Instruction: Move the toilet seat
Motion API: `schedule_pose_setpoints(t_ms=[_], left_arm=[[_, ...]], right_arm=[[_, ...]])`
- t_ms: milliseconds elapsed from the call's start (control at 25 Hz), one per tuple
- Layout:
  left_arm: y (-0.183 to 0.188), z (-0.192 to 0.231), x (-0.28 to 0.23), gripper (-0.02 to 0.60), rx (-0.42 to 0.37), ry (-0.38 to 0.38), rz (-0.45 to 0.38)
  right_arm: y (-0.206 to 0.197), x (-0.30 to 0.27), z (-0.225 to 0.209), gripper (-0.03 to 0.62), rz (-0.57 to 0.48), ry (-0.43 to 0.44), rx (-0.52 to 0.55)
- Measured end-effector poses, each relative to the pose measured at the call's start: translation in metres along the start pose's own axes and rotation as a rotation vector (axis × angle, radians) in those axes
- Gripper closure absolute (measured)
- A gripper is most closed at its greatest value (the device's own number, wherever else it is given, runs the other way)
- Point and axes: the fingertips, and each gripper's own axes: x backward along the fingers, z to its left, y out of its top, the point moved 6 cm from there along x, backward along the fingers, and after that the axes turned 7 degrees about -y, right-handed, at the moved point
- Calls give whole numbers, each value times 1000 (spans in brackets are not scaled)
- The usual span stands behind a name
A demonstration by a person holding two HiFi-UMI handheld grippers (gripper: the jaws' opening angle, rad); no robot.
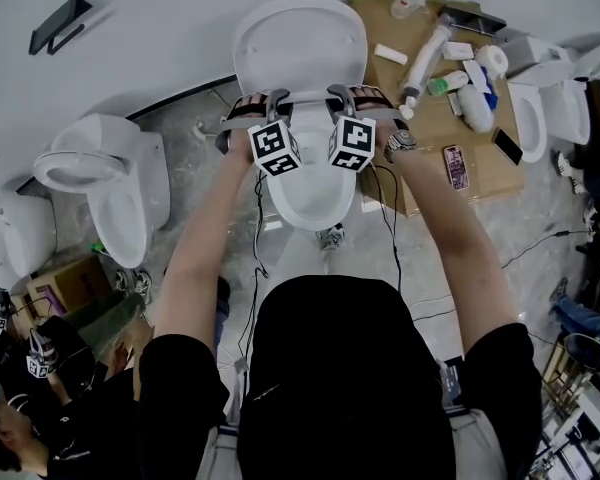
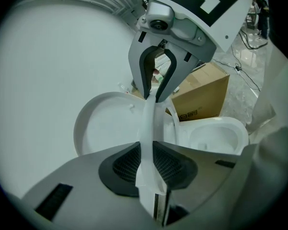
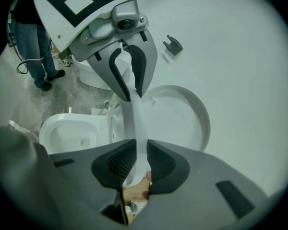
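The toilet seat is off the bowl and not yet resting anywhere. It hangs in mid-swing between the open bowl and the lid, which already stands upright against the wall at 12 o'clock from the bowl in the head view.

Both tools have hold of the seat. In the left gripper view the left gripper has its fingers drawn in to a narrow gap, with the pads pressed on either face of the thin white seat rim, which runs edge-on away from them. In the right gripper view the right gripper clamps the same rim in the same way. Each view shows the other tool biting the strip further along, toward 12 o'clock. In the head view the two sit close together above the bowl's back half, the left at about 11 o'clock and the right at about 1 o'clock from the bowl's middle.

So the grasp and the lift appear done. What is left, by this reading, is to carry the seat to an end position and then let go. That could be up against the lid or down flat on the bowl, and the pictures do not settle which. A second toilet stands at 9 o'clock and a cardboard box with bottles at 2 o'clock, both clear of the swing.
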Motion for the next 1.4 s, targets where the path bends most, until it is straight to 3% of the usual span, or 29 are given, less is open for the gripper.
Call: schedule_pose_setpoints(t_ms=[1400], left_arm=[[-10,99,-64,512,56,-9,-39]], right_arm=[[-2,-84,-79,531,98,-55,-64]])
